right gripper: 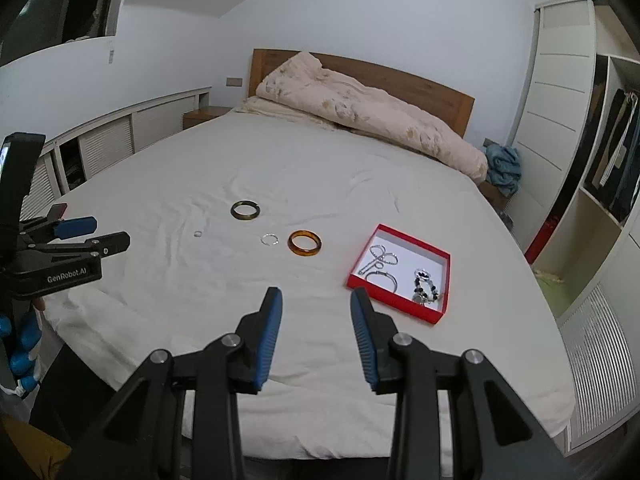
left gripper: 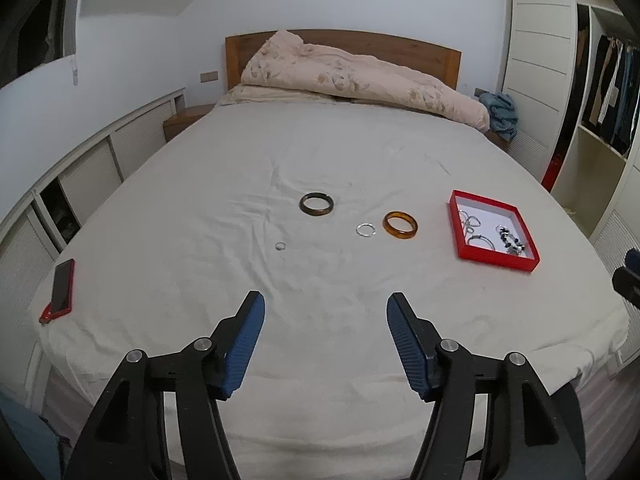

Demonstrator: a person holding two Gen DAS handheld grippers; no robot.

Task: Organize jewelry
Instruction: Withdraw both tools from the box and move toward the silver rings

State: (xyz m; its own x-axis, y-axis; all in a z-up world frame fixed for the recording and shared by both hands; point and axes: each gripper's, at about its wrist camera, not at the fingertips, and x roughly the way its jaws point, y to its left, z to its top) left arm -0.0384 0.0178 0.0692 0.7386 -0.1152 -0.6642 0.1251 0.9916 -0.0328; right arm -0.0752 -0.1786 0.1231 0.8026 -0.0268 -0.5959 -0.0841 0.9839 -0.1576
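On the white bed sheet lie a dark bangle (left gripper: 316, 203) (right gripper: 245, 210), an amber bangle (left gripper: 401, 224) (right gripper: 305, 243), a thin silver ring (left gripper: 365, 229) (right gripper: 269, 239) and a tiny ring (left gripper: 281, 245) (right gripper: 197, 233). A red tray (left gripper: 454, 220) (right gripper: 396, 302) at the right holds silver chains and a beaded bracelet (left gripper: 510, 240) (right gripper: 425, 286). My left gripper (left gripper: 325, 308) (right gripper: 100, 232) hovers open over the near sheet, well short of the jewelry, nothing between its blue pads. My right gripper (right gripper: 316, 300) is open too, empty, just left of the tray's near corner.
A red phone (left gripper: 62, 289) lies near the bed's left edge. A rolled pink duvet (left gripper: 360, 76) lies against the wooden headboard. Low white cabinets run along the left wall, a wardrobe with hanging clothes (left gripper: 612, 92) stands at the right. A person's blue-gloved hand (right gripper: 24, 344) holds the left gripper.
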